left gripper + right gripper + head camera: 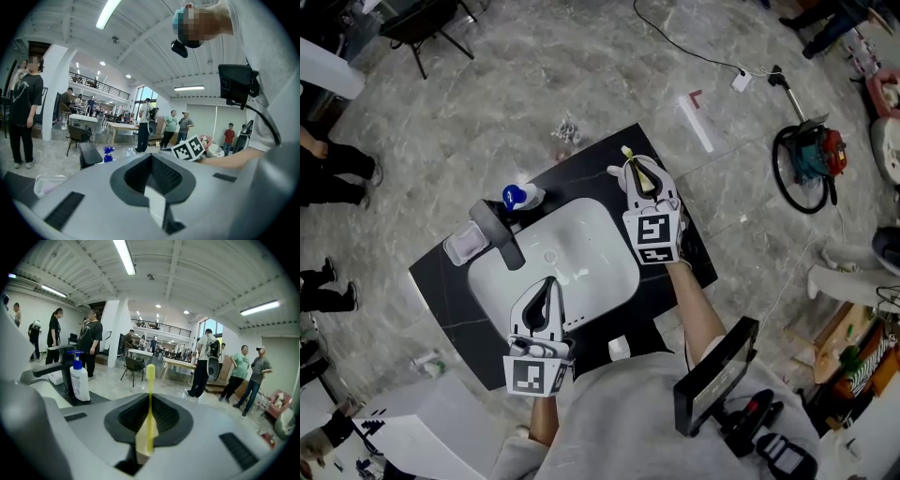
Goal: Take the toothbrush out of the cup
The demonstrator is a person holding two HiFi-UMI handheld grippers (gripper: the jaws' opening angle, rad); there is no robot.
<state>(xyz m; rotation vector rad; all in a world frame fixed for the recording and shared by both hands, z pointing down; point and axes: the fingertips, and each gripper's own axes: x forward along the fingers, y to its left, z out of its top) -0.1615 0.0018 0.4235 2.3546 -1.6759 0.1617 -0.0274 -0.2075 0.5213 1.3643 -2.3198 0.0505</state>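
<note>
A yellow toothbrush point(150, 401) stands upright between the jaws of my right gripper point(147, 446), which is shut on its handle. In the head view that gripper point(636, 167) hangs over the far right corner of the black countertop point(675, 272), and the toothbrush tip point(627, 152) pokes out beyond it. A white shape point(614, 172) beside the jaws may be the cup; most of it is hidden. My left gripper point(548, 284) hovers over the near rim of the white basin point(581, 244), jaws together and empty point(157, 206).
A soap bottle with a blue pump point(517, 197) point(79, 380) stands beside the black faucet point(504, 236). A clear tray point(464, 246) sits at the counter's left corner. A vacuum point(806, 159) lies on the floor to the right, and people stand around the room.
</note>
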